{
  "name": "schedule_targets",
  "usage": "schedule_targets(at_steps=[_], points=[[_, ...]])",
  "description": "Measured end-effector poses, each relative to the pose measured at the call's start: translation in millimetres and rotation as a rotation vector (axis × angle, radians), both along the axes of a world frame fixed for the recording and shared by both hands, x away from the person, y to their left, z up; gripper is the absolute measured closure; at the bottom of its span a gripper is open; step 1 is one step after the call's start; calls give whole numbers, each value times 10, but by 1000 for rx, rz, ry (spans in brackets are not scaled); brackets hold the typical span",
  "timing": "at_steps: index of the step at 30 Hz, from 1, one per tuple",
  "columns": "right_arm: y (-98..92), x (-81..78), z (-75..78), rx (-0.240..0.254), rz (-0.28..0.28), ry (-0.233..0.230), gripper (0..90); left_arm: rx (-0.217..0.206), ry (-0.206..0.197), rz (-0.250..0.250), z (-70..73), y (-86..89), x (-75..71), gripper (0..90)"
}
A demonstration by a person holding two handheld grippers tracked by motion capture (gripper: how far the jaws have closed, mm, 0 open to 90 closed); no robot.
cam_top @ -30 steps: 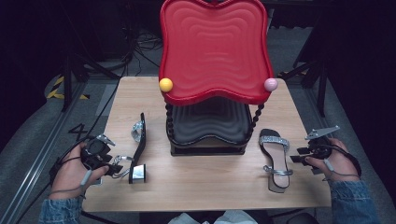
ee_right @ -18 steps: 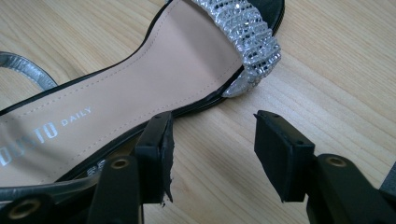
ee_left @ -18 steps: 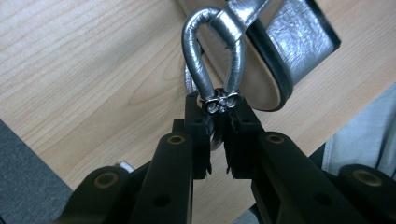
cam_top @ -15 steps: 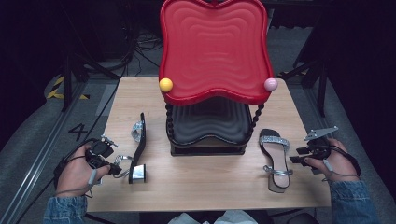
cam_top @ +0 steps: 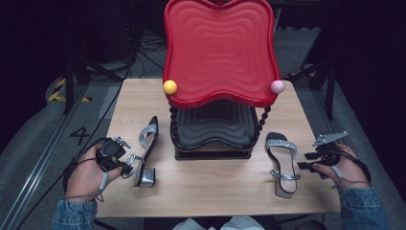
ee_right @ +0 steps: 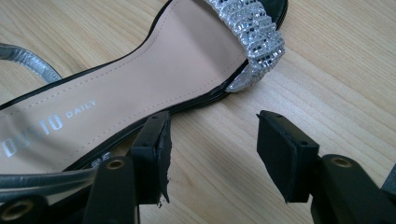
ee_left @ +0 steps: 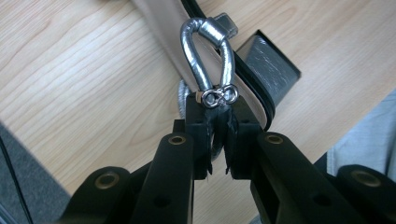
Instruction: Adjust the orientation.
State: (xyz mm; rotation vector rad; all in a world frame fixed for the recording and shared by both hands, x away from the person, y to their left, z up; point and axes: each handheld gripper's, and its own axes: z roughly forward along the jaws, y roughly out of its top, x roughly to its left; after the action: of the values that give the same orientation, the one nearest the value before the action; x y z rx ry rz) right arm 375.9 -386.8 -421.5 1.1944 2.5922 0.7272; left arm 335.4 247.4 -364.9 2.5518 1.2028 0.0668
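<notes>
Two black sandals with silver glitter straps are on the wooden table [cam_top: 210, 191]. The left sandal [cam_top: 146, 153] lies on its side, block heel toward me. My left gripper [cam_top: 128, 165] is at its heel, shut on the silver ankle strap [ee_left: 205, 51], which loops up out of the closed jaws. The right sandal [cam_top: 282, 163] stands flat on its sole, right of the stand. My right gripper [cam_top: 306, 160] is just to its right, open. In the right gripper view its jaws [ee_right: 212, 154] have just been opening over bare wood, with the sandal's edge [ee_right: 140, 84] by the left jaw.
A two-tier stand sits mid-table: a wavy red top tray [cam_top: 220, 52] with a yellow ball [cam_top: 170, 86] and a pink ball [cam_top: 277, 86] at its front corners, over a black lower tray [cam_top: 213, 132]. Table edges lie close to both hands. Cables and stand legs cross the dark floor.
My left gripper has moved right, up to the left sandal's heel, and closed on its ankle strap. The right hand has kept its place.
</notes>
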Motion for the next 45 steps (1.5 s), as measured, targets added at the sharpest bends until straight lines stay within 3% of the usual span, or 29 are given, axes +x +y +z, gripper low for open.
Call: schedule_targets(at_steps=[8, 10, 19, 22, 27, 32, 36, 38, 45], points=[[-28, -32, 8, -3, 1, -7, 454, -3, 10, -80, -51, -304, 88, 819], [-32, -42, 11, 3, 5, -15, 451, 17, 38, -112, -125, -435, 140, 819], [-77, -85, 21, 1, -12, -17, 449, -17, 45, -104, -83, -440, 147, 811], [-79, -100, 25, -2, -15, -15, 448, -43, 31, -62, -17, -416, 155, 721], [-113, -143, 14, -2, -28, -17, 448, -96, -16, -41, 82, -410, 187, 575], [-132, -174, 10, 2, -36, -35, 446, -120, -27, 3, 84, -426, 276, 523], [-144, -201, 4, 1, -45, -26, 444, -116, -33, 58, 44, -441, 352, 472], [-148, -210, -2, 6, -51, -33, 440, -83, -30, 96, 13, -441, 405, 468], [-146, -228, -11, 15, -65, -29, 430, -60, 18, 194, -155, -414, 548, 411]])
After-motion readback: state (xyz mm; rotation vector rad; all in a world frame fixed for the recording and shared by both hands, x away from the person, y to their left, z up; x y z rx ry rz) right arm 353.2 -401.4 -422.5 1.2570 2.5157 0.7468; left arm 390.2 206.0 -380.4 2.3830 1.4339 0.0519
